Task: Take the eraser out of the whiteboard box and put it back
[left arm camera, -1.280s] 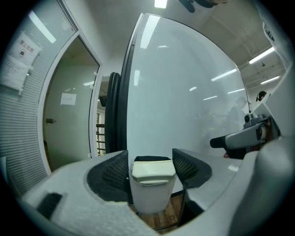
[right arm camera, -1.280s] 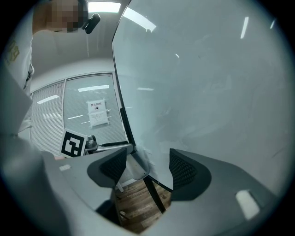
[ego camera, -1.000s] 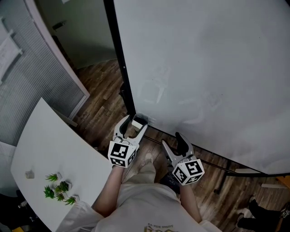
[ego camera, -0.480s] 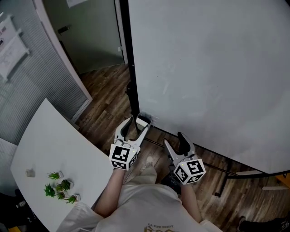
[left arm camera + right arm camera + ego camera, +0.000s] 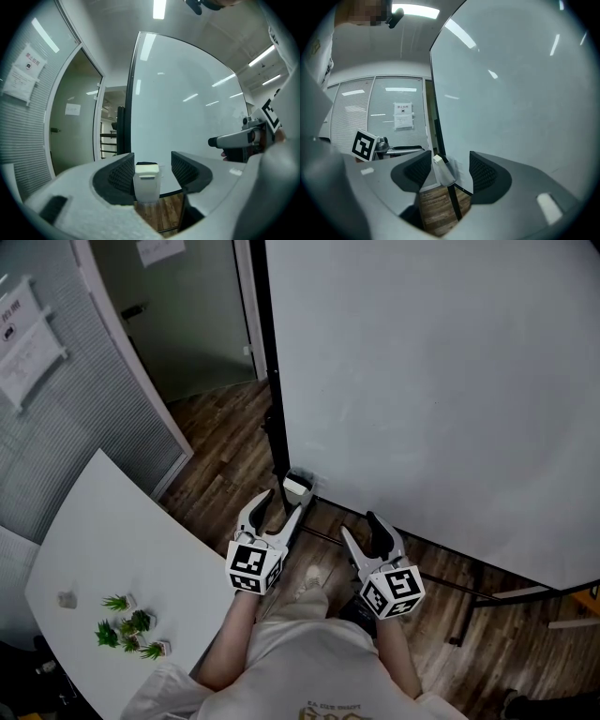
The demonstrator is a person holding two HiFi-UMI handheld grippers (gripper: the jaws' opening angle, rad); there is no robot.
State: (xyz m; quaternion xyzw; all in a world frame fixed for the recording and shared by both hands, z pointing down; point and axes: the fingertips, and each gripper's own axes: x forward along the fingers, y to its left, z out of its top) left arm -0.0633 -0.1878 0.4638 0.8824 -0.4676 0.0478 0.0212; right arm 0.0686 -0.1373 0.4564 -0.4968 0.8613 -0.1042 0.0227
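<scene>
Whiteboard (image 5: 422, 381) fills the upper right of the head view and stands on a wood floor (image 5: 220, 451). We note a white table (image 5: 103, 540) at lower left.

The left gripper (image 5: 281, 503) points at the lower left corner of the board. Its jaws stand partly apart, have just been closing, and grip nothing. The right gripper (image 5: 359, 526) is held beside it, near the board's lower edge. Its jaws are likewise apart, have just been closing, and are empty.

The whiteboard box (image 5: 297, 487) is fixed at that lower left corner, just ahead of the left gripper's fingertips and clear of both pads. We see the eraser (image 5: 146, 163) only as a dark edge above the box rim.

Small potted plants (image 5: 131, 629) stand on the table.
</scene>
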